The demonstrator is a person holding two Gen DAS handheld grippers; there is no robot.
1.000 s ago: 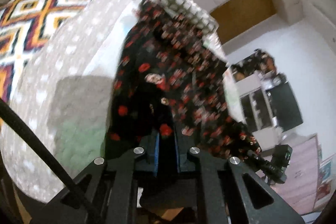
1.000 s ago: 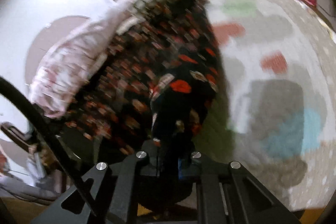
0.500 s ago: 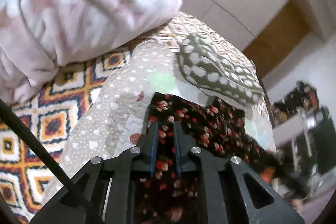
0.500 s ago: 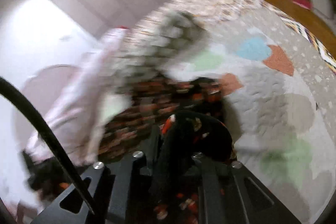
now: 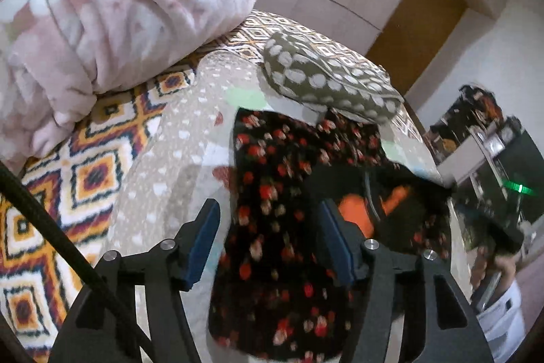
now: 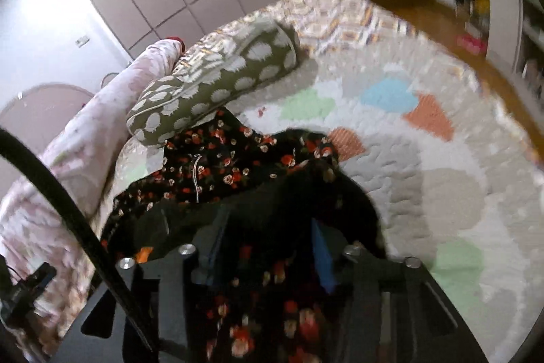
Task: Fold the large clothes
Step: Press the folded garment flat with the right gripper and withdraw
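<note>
Black floral garment (image 5: 272, 193) spread mid-frame on patchwork quilt (image 5: 176, 159). Left gripper (image 5: 268, 240) jaws apart, straddling fabric. Right gripper (image 6: 268, 247) jaws apart, cloth bunched between. Spotted olive pillow (image 6: 217, 80) touches garment's far edge.

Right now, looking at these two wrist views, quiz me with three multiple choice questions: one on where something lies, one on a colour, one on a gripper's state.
1. Where does the olive spotted pillow lie?
A. Past the far edge of the floral garment, on the bed quilt
B. On the floor
C. On top of the pink blanket

2. What is the garment's base colour?
A. White
B. Black, with red flowers
C. Blue

3. How does the left gripper stand?
A. Shut on the pillow
B. Out of view
C. Open, its blue pads apart over the garment

Answers:
1 A, the pillow sits at the garment's far end in both views.
2 B, the dark cloth bears red blooms.
3 C, a wide gap shows between the pads.
</note>
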